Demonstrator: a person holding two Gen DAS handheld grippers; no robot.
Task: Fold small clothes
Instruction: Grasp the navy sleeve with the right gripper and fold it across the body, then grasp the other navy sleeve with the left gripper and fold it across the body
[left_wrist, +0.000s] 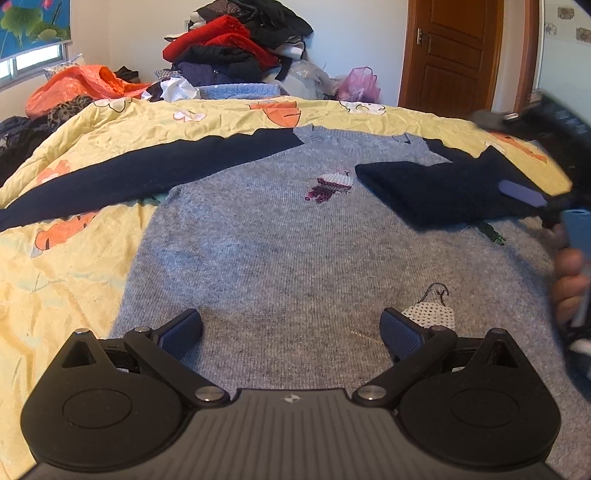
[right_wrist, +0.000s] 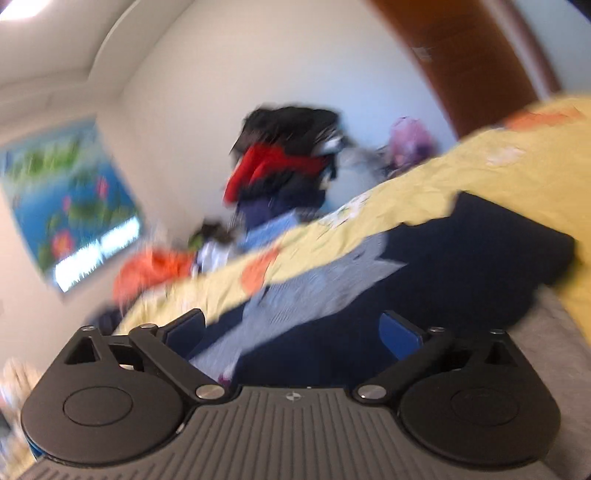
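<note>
A small grey knit sweater (left_wrist: 266, 243) with dark navy sleeves lies flat on the yellow quilt (left_wrist: 74, 266). Its left sleeve (left_wrist: 147, 177) stretches out to the left. Its right sleeve (left_wrist: 443, 192) is folded inward over the chest. My left gripper (left_wrist: 291, 332) is open and empty, hovering low over the sweater's lower body. My right gripper (right_wrist: 291, 332) is open and empty, tilted, above the folded navy sleeve (right_wrist: 461, 258); its view is blurred. It also shows at the right edge of the left wrist view (left_wrist: 546, 206), by the sleeve.
A tall pile of red, black and navy clothes (left_wrist: 240, 48) stands behind the bed. Orange fabric (left_wrist: 81, 85) lies at the back left, a pink bag (left_wrist: 360, 83) at the back right. A brown door (left_wrist: 454, 55) is at the right.
</note>
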